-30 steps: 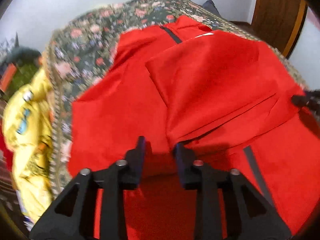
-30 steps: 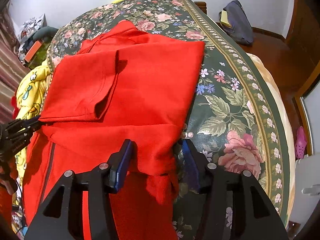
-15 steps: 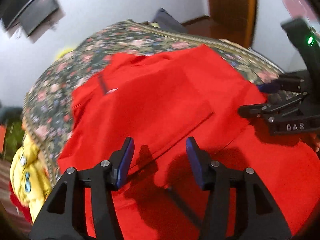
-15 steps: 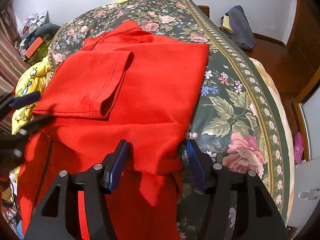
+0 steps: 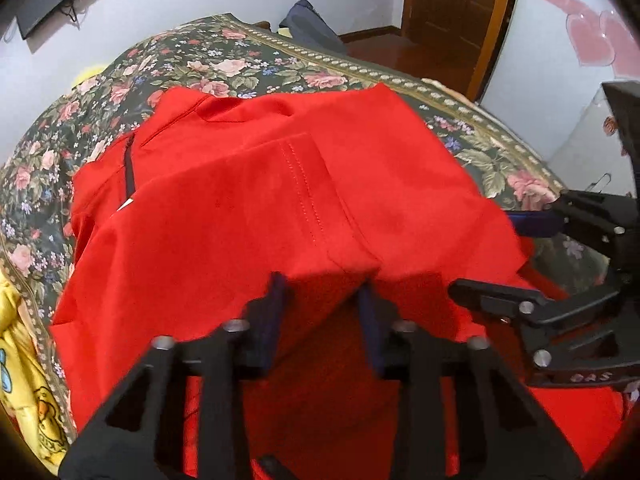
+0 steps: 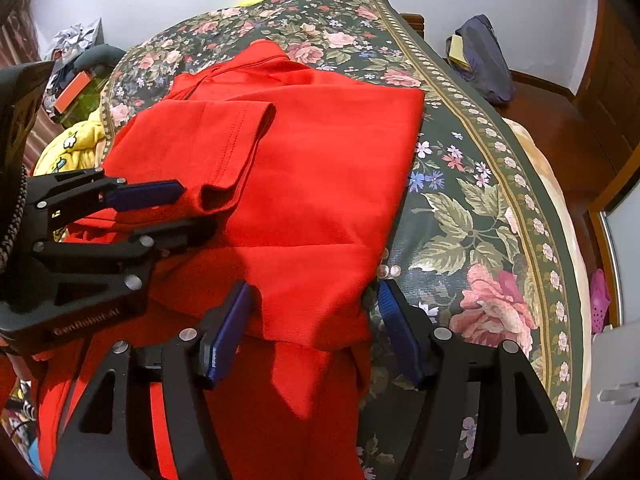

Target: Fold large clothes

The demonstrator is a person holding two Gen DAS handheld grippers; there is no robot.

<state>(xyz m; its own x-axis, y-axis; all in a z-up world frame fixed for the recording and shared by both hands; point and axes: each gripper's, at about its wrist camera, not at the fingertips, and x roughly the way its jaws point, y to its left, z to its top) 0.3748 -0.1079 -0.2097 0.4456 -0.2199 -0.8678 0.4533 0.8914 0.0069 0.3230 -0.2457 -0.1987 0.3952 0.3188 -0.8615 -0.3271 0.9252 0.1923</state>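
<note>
1. Left gripper jaws are closing around the folded sleeve of the red shirt on the flowery bed
2. Right gripper jaws are opening around the shirt's edge
3. A loose pinch could let the sleeve slip and spoil the fold

The folded shirt lay on the bedspread, near its front edge, its sleeve folded on top at the left. A bag sat on the floor beyond the bedspread's far right corner.
</note>
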